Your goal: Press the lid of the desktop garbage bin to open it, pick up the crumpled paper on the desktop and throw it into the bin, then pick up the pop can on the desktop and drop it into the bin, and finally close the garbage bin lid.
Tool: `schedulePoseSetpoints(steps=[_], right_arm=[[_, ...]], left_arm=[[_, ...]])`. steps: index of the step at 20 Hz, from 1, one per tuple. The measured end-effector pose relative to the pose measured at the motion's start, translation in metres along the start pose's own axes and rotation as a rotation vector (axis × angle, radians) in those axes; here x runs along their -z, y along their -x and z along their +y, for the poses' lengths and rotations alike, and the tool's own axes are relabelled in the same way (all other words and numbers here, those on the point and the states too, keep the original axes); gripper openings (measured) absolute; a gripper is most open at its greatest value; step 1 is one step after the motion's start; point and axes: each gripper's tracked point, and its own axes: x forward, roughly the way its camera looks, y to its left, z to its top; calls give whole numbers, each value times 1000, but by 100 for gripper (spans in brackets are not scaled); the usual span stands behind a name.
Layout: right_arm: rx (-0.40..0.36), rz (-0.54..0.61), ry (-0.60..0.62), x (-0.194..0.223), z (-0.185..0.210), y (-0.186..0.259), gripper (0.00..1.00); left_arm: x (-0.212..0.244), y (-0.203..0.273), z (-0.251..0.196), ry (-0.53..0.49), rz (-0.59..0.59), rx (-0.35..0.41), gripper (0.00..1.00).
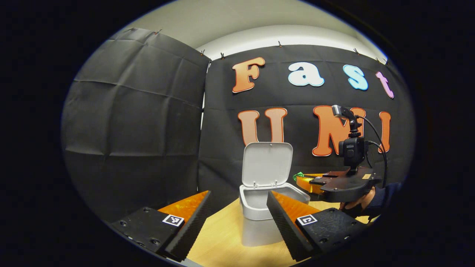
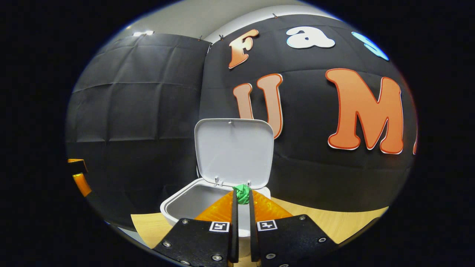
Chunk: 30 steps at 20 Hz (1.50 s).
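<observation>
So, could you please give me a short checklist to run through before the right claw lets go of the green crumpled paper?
1. Lid of the bin open: ok, it stands upright.
2. Crumpled paper held by the right claw: ok, both fingers press on it at the tips.
3. Paper over the bin's opening: probably ok; in the left gripper view the paper sits by the bin's far rim.
4. Left claw clear of the drop: ok, open, on the near side of the bin.
5. Room inside the bin: cannot tell; only part of the inner wall shows.
</observation>
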Motion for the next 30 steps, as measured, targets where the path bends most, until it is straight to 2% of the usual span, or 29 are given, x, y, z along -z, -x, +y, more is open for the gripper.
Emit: schedulePoseSetpoints(steps=[3,5,7,8,9,10,11,13,14,15,16,17,22,30], right_arm=[[0,11,-20,8,3,-14,13],[-5,4,-7,9,5,-17,19],[-3,-11,17,8,3,-19,30],[-9,-16,19,7,4,-19,40],[-15,-21,19,6,5,-18,45],[-21,-29,19,4,6,-15,58],[-15,-33,20,2,3,-14,75],[-12,-43,17,-2,-1,-8,82],[-8,-52,15,-5,-5,-2,95],[-1,-57,11,-7,-9,4,86],[5,-59,5,-7,-14,9,97],[14,-64,0,-8,-21,17,88],[100,-88,-5,-12,-68,59,90],[312,-98,-29,-5,-167,140,90]], left_arm=[[1,1,4,5,12,-15,94],[3,2,3,3,14,-17,94],[1,0,2,4,14,-12,94],[2,-1,1,5,15,-8,94],[1,-2,-1,6,14,-2,94],[2,-7,-3,6,15,5,94],[2,-10,-6,6,14,14,94],[2,-9,-11,7,14,33,94],[3,-8,-16,10,15,45,94],[3,-7,-21,13,19,58,94],[5,-8,-24,15,22,73,94],[5,-8,-29,18,24,88,94],[15,-8,-62,22,46,203,94],[34,3,-126,5,86,441,95]])
